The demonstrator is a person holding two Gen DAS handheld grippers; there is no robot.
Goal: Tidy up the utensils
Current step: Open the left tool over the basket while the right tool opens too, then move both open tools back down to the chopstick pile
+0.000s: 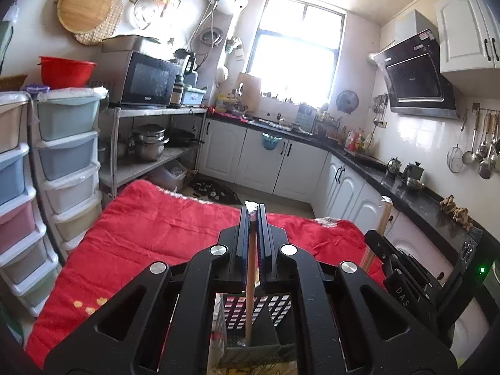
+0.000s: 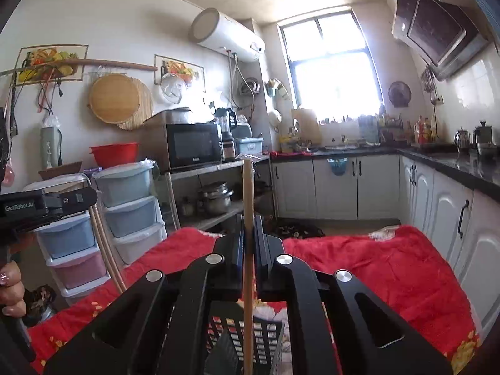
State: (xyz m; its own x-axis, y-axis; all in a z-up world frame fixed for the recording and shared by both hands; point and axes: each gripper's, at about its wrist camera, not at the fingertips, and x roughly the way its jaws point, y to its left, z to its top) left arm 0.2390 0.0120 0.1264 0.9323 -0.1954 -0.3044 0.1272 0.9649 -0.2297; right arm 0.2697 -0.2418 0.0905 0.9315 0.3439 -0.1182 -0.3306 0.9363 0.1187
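Left wrist view: the left gripper (image 1: 253, 211) has its fingers (image 1: 243, 234) drawn narrow and pinching a wooden chopstick (image 1: 250, 281), which stands close to upright. Its long axis runs down from the wrapped tip at the fingertips to the foot, which is already inside the black slotted utensil basket (image 1: 250, 348) directly below the fingers. The basket sits on a red quilt (image 1: 156, 234) that spreads out beyond the fingers. To the right of the fingers, the right gripper (image 1: 406, 268) carries a second wooden stick (image 1: 376, 234), well apart from the first. Printed letters reading "DAS" show on its side. The microwave far ahead on the left has a maker's name, too small to read.

Right wrist view: the right gripper (image 2: 248, 218) is likewise closed tight on its own chopstick (image 2: 248, 265), upright, the top rising well above the fingertips (image 2: 259, 228) and the lower length dropping toward the black basket (image 2: 247, 340) straight beneath. Whether the foot has reached the basket floor cannot be told. To the left of the fingers, the left gripper (image 2: 47, 203) is marked "GenRobot.AI", with a person's hand (image 2: 11, 290) below it. Judging by this, both sticks need only a straight descent, and neither gripper looks clearly nearer to the basket.
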